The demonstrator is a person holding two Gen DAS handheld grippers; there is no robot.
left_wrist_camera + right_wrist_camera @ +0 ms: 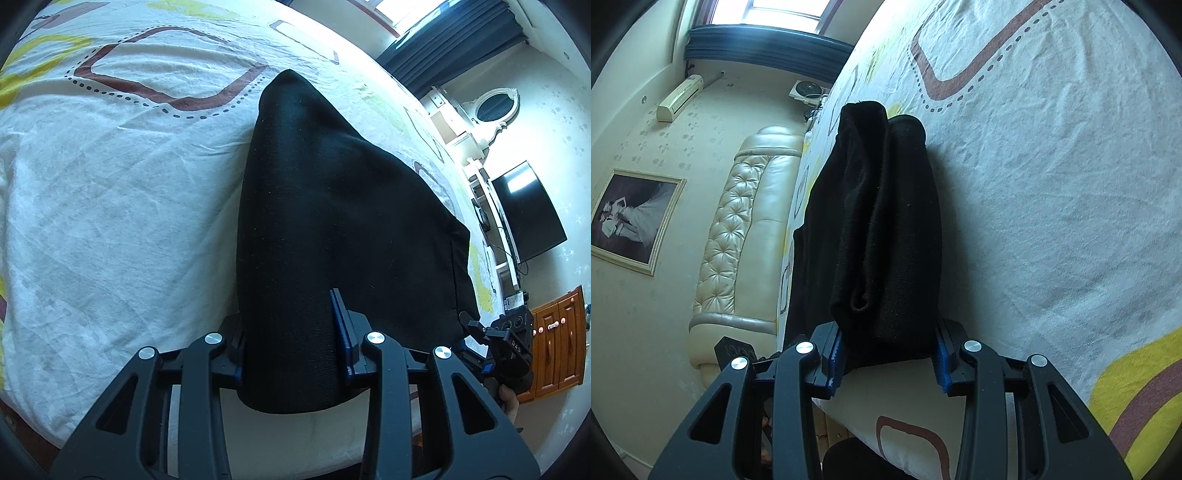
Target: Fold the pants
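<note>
The black pants (332, 206) lie folded into a thick bundle on the white patterned bedsheet (110, 184). My left gripper (291, 332) is shut on the near edge of the bundle; its right finger (341, 325) shows, the left one is hidden by cloth. The right gripper (495, 343) shows at the bundle's far right corner. In the right wrist view the pants (879, 229) stand as stacked layers, and my right gripper (890, 354) is shut on their near end, blue pads (942, 369) pressing both sides.
The bed's front edge (332, 435) runs just under the left gripper. A padded cream headboard (738, 236) stands left of the bed. A TV (524, 210) and a wooden cabinet (554, 339) stand beyond the bed's right side.
</note>
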